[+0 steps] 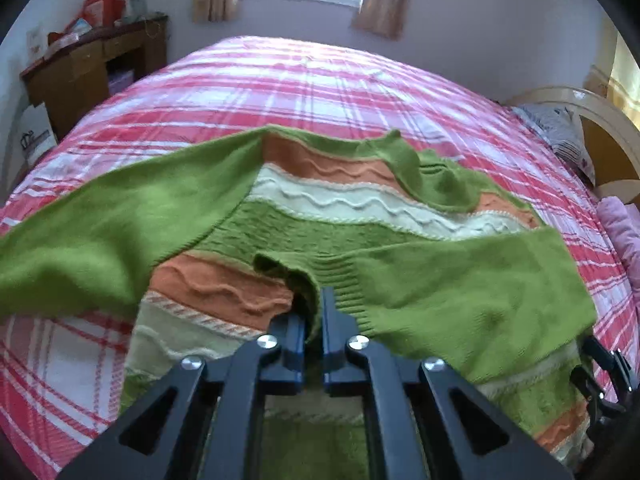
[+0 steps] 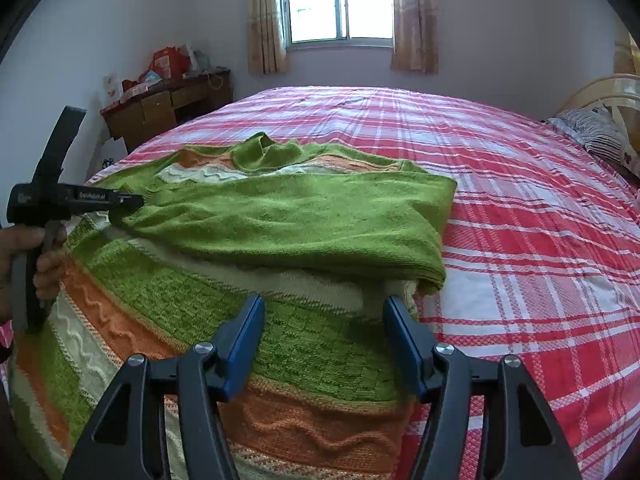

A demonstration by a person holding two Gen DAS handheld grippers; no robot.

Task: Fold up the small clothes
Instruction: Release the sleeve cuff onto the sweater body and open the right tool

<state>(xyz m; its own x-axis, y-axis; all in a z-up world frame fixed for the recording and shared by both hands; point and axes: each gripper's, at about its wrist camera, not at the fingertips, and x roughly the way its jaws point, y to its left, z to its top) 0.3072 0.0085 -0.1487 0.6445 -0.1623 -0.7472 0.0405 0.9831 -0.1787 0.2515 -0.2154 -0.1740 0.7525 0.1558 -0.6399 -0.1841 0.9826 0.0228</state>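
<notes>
We hold the left tongs [image 1: 316,320] pinched shut on the ribbed cuff [image 1: 340,280] of a green sleeve [image 1: 460,280], which is drawn across the body of the sweater [image 1: 320,196]. The sweater, knitted in green, orange and cream wavy bands, lies spread on the bed [image 1: 320,80] with its pink-and-white plaid cover. Its other sleeve [image 1: 100,232] stretches out to the left in the left wrist view, blurred, and the green collar [image 1: 432,176] sits toward the far side.

In the right wrist view our right tongs [image 2: 324,340] stand wide apart with nothing between them, hovering over the sweater's [image 2: 304,344] green band near the fold of the sleeve [image 2: 300,220]. The blue pads [image 2: 244,344] are both visible. At the left of that view we see the left tongs [image 2: 128,202] from the side, tip at the cuff, with our left hand [image 2: 36,256] on the handle.

Beyond the bed are a wooden desk [image 2: 168,108] with red packages, a curtained window [image 2: 340,4], and a striped pillow [image 2: 600,132] by the headboard.
</notes>
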